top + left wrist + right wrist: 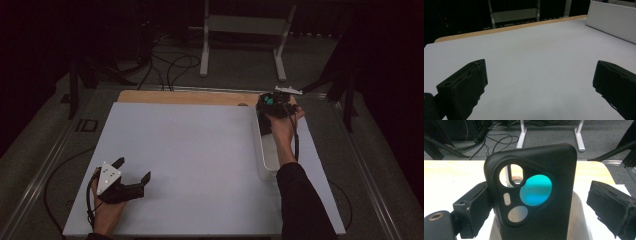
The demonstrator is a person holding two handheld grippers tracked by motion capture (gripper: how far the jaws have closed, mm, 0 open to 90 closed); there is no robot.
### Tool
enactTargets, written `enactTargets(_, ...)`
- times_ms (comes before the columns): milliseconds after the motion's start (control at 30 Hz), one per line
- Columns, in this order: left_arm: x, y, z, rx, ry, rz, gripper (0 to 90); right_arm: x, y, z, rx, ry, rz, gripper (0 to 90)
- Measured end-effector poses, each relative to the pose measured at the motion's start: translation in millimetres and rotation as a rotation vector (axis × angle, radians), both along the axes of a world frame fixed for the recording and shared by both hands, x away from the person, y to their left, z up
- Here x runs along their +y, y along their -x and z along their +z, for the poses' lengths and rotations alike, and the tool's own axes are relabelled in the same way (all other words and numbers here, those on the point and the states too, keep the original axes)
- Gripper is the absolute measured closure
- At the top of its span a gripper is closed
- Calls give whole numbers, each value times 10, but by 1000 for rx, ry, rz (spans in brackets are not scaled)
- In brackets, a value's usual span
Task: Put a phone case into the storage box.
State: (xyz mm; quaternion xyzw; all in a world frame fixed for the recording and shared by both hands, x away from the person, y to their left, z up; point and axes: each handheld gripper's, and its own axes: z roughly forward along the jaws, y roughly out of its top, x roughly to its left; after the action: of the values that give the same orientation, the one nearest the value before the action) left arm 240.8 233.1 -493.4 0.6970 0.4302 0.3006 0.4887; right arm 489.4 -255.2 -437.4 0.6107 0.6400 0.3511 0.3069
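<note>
A black phone case (541, 220) with camera cut-outs and a teal round lens patch stands upright between the jaws of my right gripper (539, 186). The left jaw touches the case's side and the right jaw stands a little apart from it, so the gripper is open. In the high view my right gripper (274, 104) is over the far end of a long white bin (265, 155), with the case (268, 101) showing as a dark shape with a teal spot. My left gripper (133, 169) rests low at the table's near left, open and holding nothing (540, 66).
A white board (190, 150) covers the table, with a wooden strip (190, 96) along its far edge. The white bin (611, 22) lies along the right side. Beyond the table are cables and a white stand's legs (204, 60) on the floor.
</note>
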Motion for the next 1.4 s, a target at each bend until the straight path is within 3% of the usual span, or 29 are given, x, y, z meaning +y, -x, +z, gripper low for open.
enactTargets(767,6,3,4,0,1,3,1,31,81,50,-33,-11,46,76)
enactTargets(900,6,3,4,0,1,3,1,81,155,67,-38,-4,60,77)
enactTargets(1167,2,-1,0,7,-2,3,1,112,302,131,-55,-42,99,77)
enactTargets(1367,-5,-8,-6,17,-3,-4,1,135,454,179,-50,-75,157,77)
enactTargets(1400,-5,-9,-7,18,-2,-5,1,158,565,197,-51,-77,199,77)
